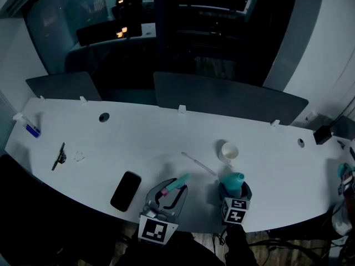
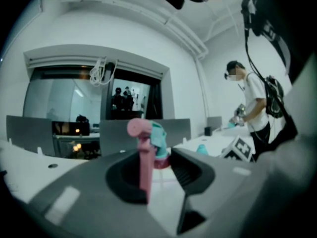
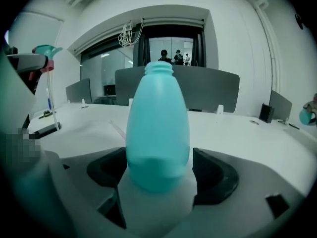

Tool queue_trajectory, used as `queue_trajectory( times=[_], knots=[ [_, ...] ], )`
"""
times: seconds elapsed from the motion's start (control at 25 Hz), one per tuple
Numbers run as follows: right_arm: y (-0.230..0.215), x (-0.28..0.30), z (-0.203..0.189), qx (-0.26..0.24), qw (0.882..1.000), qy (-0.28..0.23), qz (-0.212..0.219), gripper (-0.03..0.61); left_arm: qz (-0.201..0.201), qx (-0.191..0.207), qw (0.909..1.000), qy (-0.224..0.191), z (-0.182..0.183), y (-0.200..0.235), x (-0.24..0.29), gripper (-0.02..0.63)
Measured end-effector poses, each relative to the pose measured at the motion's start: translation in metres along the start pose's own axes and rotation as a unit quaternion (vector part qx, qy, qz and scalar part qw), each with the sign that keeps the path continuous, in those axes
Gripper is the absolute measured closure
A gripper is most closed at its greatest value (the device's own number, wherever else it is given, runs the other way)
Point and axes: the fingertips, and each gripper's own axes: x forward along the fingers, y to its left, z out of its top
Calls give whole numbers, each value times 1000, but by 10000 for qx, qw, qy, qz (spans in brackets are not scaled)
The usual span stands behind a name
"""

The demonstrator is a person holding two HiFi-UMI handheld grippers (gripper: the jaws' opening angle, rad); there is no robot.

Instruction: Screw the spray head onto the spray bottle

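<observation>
Desk station, mid-assembly — my left gripper (image 2: pixel 153 158) is clamped at a narrow setting on the spray head (image 2: pixel 148 134), its pink trigger hanging down between the jaws and the teal nozzle above. My right gripper (image 3: pixel 158 168) stands at its widest, one pad to each side of the teal spray bottle (image 3: pixel 158 128), and I cannot see them pressing on it. The bottle stands upright on the white table (image 1: pixel 111 143) at its near edge, open threaded neck on top, just right of the raised head.

I judge the bottle light and probably empty: smooth, thin-walled plastic that would dent under a hard squeeze and slip under a weak one. The low, wide belly is the place to take it, leaving the neck free. The head looks stiff and light but awkwardly shaped. A hold near the collar should let it turn true, and the thin tube hanging beneath it must enter the neck first.

The tabletop is matte, pale and curved, with a dark phone (image 1: pixel 126 190) to the left and a white cup (image 1: pixel 228 151) behind the bottle. Grey dividers (image 1: pixel 227 101) back the desk — beyond them dark glass, and a person stands at a far table.
</observation>
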Motion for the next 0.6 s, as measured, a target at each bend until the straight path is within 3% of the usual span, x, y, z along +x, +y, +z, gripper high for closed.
queue_trajectory(
  times=[0.12, 0.24, 0.36, 0.6],
  knots=[
    [4, 2, -6, -44, 9995, 209, 225, 176, 11, -38, 10000, -27, 1, 1, -2, 479],
    [13, -3, -3, -109, 9988, 1, 472, 183, -28, -97, 9998, -145, 10, 3, -2, 479],
    [34, -13, 6, -516, 9957, -228, 732, 186, -97, -158, 9994, -305, 24, 5, 2, 479],
    [99, -32, -4, -1180, 9811, -250, 1514, 186, -620, -816, 9923, -703, 82, -1, 5, 479]
  ],
)
